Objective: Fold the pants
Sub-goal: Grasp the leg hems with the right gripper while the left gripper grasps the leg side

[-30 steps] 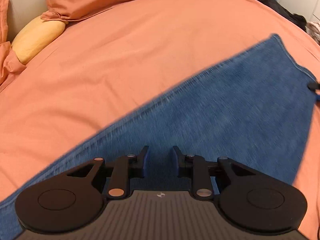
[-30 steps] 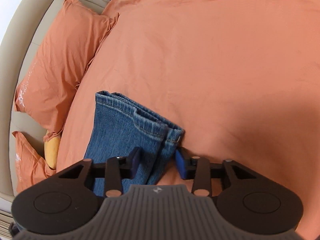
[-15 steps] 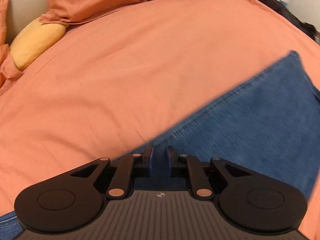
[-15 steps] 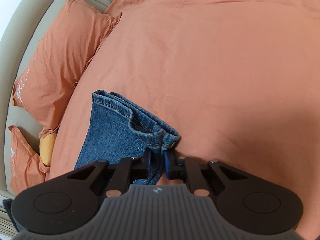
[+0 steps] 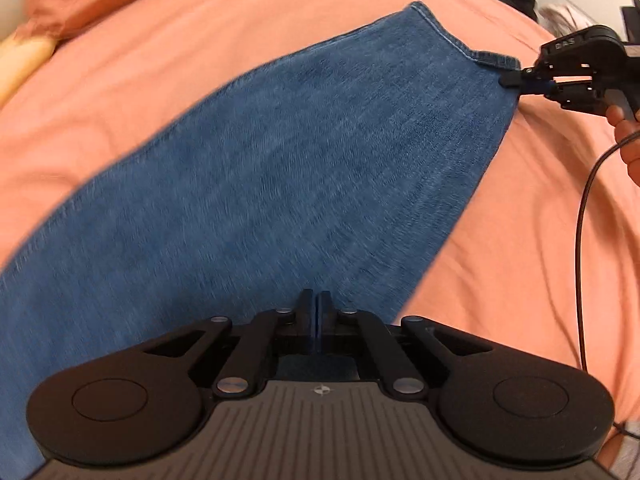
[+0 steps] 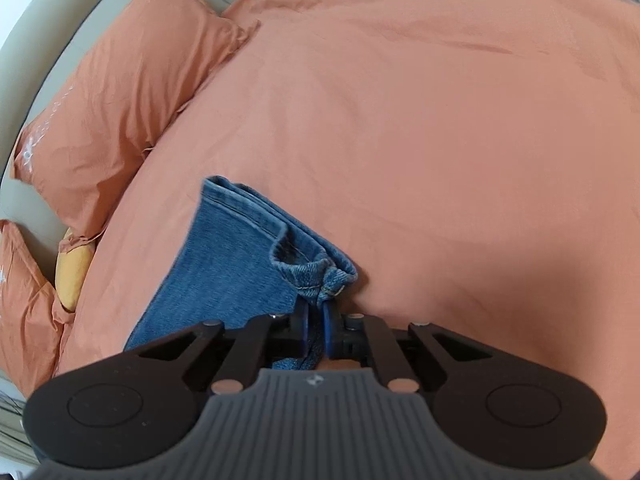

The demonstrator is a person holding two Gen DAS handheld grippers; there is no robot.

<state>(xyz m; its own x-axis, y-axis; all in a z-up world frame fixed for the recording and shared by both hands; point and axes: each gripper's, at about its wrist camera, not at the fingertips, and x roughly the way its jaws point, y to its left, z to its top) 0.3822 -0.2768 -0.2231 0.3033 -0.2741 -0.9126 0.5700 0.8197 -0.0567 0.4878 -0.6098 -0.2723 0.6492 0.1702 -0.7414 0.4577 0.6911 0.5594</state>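
Reading "DAS" on right tool (image 5: 514,80), pinching jeans (image 5: 280,168) hem

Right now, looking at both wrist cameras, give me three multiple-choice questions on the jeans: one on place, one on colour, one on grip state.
1. Where does the right gripper hold the jeans?
A. the hem corner
B. the waistband
C. a belt loop

2. What colour is the bedsheet under them?
A. white
B. orange
C. grey

3. How do the left gripper's fingers stand?
A. wide open
B. out of view
C. closed together on denim

Answers: 1 A, stitched hem bunches between its fingers; 2 B, orange sheet fills both views; 3 C, no gap shows between them.
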